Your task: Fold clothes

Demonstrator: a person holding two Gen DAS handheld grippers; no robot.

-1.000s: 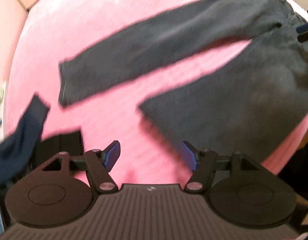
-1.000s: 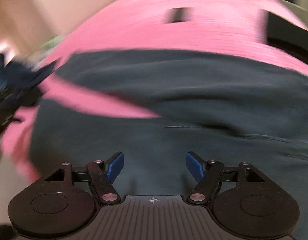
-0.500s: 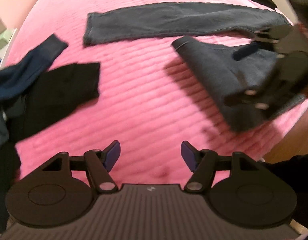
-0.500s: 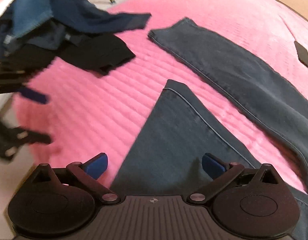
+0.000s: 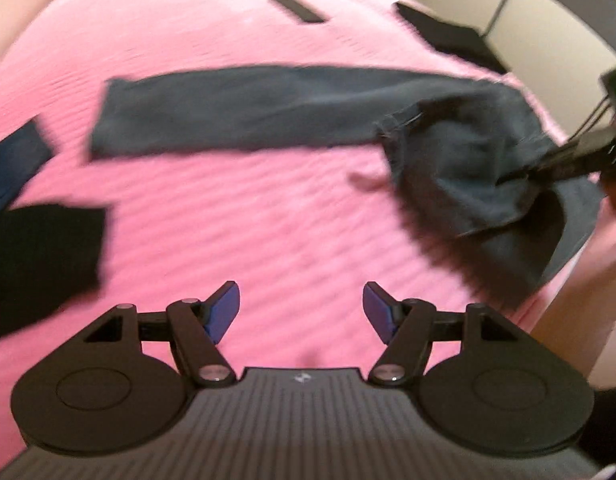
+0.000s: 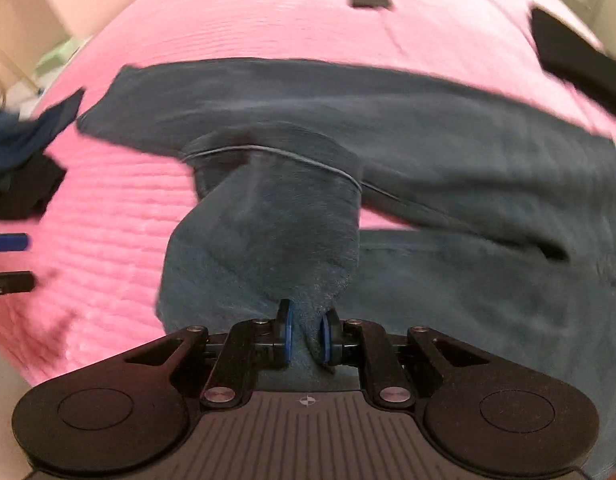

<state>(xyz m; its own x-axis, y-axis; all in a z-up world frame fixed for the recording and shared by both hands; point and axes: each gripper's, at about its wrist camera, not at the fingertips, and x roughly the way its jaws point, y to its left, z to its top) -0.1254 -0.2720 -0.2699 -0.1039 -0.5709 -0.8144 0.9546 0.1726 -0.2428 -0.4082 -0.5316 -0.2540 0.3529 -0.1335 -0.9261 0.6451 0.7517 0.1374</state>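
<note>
Trousers lie across the pink bed, near leg pinched where my right gripper just clamped shut; left gripper gapes empty; I fear that shallow bite slipping mid-fold

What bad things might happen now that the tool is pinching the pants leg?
1. The right tool pinches only a small bunch of the gray pants, so the heavy cloth might slip out.
2. The left tool is open over bare pink bedspread, holding nothing, so the lifted leg could twist or fold crooked.
3. The pants hang near the bed's edge in the left wrist view and might slide off if pulled that way.
</note>
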